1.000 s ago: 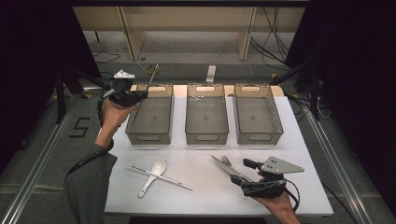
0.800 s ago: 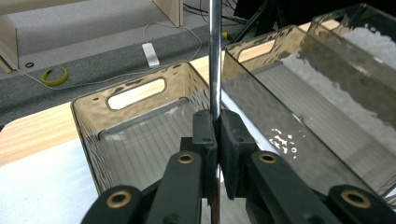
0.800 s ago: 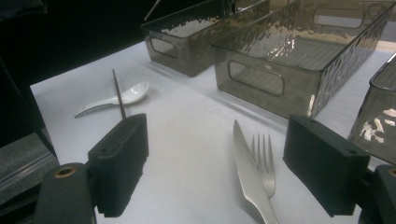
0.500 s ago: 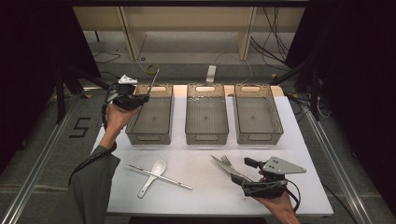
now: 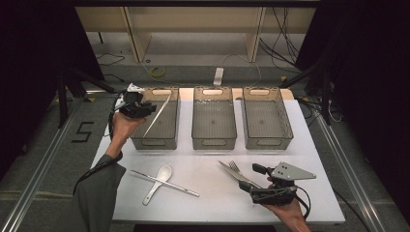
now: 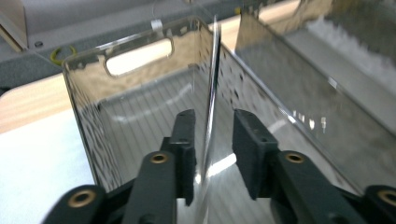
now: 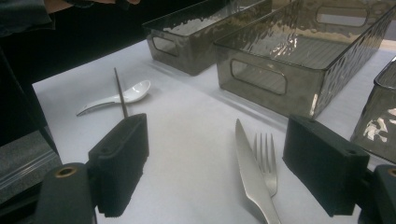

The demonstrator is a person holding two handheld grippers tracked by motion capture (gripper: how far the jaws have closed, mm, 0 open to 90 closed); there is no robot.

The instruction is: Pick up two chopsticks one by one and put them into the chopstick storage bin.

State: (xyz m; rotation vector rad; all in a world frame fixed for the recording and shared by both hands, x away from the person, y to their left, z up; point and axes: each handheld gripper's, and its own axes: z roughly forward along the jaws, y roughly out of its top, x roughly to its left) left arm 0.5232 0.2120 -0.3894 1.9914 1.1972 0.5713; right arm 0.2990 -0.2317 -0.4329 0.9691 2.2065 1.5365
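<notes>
Left gripper (image 6: 212, 154) jaws just opening, releasing slim metal chopstick (image 5: 157, 116) into left smoky plastic bin (image 5: 140, 137); right gripper (image 7: 224, 163) waiting open; second chopstick (image 5: 164, 182), white spoon (image 5: 158, 182), knife (image 7: 250, 175), fork (image 7: 266, 161) remaining.

I read one marking: a black numeral "5" (image 5: 82, 132) on the grey floor beside the table, level with the left gripper's fingers and well out to their outer side. Bins and cutlery carry no legible lettering.
</notes>
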